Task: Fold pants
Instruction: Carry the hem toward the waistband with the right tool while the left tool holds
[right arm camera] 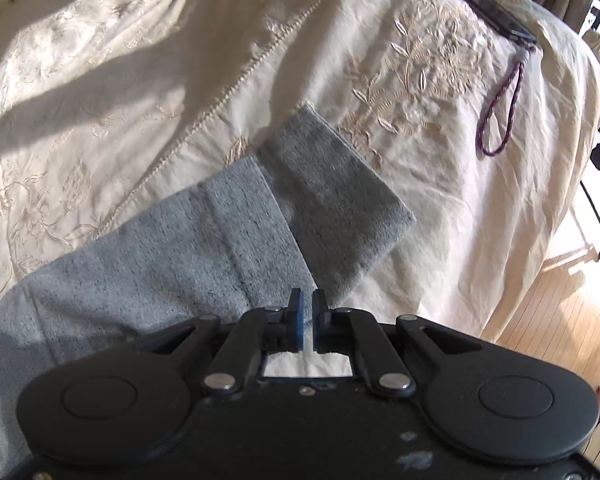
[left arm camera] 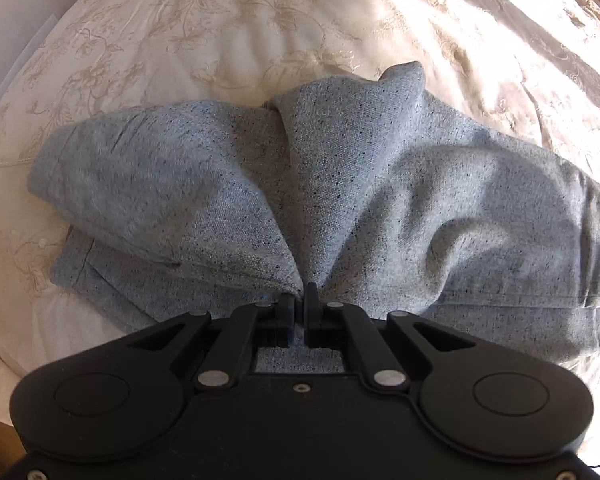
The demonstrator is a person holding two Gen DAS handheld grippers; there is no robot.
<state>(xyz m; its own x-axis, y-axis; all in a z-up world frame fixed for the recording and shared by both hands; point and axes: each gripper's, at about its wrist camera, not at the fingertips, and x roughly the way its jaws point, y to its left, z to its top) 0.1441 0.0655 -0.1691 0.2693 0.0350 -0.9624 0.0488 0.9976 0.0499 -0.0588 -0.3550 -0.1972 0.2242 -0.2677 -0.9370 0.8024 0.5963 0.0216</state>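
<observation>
Up close, near to far:
Left gripper (left arm camera: 299, 296): jaws pinched together on a bunched fold of the pants, cloth gathering into pleats that fan out from the tips.
Right gripper (right arm camera: 307, 304): jaws nearly together, clamped on a thin edge of the same pants, a sliver of bedspread showing through the frame below the tips.
Pants (left arm camera: 340, 200): light blue speckled fabric, lying crumpled across the bed; in the left wrist view one lobe folds over to the left and a broad rumpled part runs off to the right.
Pant leg end (right arm camera: 340, 196): in the right wrist view, a shaded, darker flap sticks out beyond the gripper tips, its hem edge free over the bedspread.
Bedspread (right arm camera: 440, 184): cream, embroidered with flowers and leaves, a corded seam running diagonally; sunlit patches and long shadows.
Phone (right arm camera: 482, 2): dark slab near the far edge of the bed, well apart from the pants.
Wrist strap (right arm camera: 496, 120): purple braided loop trailing from the phone.
Floor (right arm camera: 548, 312): pale wood planks beside the bed.
</observation>
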